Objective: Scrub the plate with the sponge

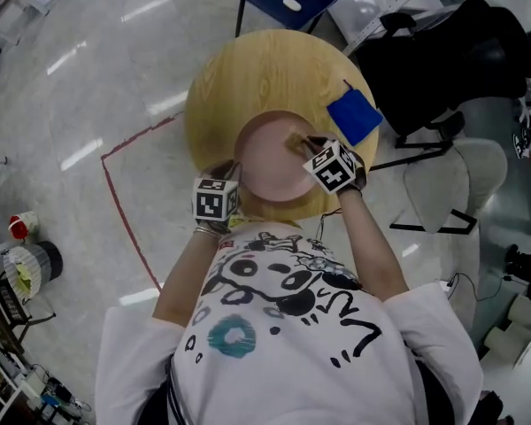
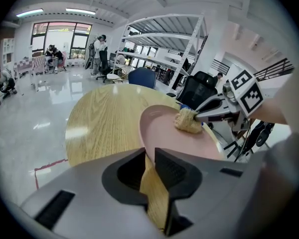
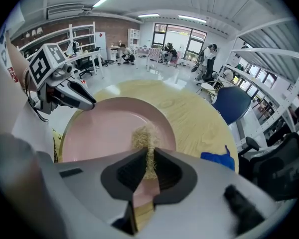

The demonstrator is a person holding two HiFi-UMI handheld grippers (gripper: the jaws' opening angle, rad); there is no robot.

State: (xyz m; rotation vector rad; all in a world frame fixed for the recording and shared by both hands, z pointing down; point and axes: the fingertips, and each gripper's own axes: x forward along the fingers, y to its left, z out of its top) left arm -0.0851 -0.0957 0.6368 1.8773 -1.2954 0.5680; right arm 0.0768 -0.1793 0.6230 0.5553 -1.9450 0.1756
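The pink plate (image 1: 270,158) sat on the round wooden table (image 1: 264,69), at the table's near edge, and every other thing is placed from the plate. At the plate's near-left rim the left gripper (image 2: 148,156) had its jaws drawn together on the rim itself, pinning the plate in place. Coming in from the plate's right side, the right gripper (image 3: 148,154) had its jaws nearly together, pinched on a tan, fibrous sponge (image 3: 145,137), whose free end lay on the plate's inner surface, right of centre and toward the far side. A blue cloth (image 1: 354,116) lay on the table just beyond the plate's right rim, apart from it. The scrubbing looked to be under way. To do it well, I judge the sponge should be pressed flat and swept in overlapping strokes from the plate's centre out to its raised rim, including the left half, which the sponge was not on. The rim grip should hold firm so the plate neither slid nor tipped off the table edge under the push.
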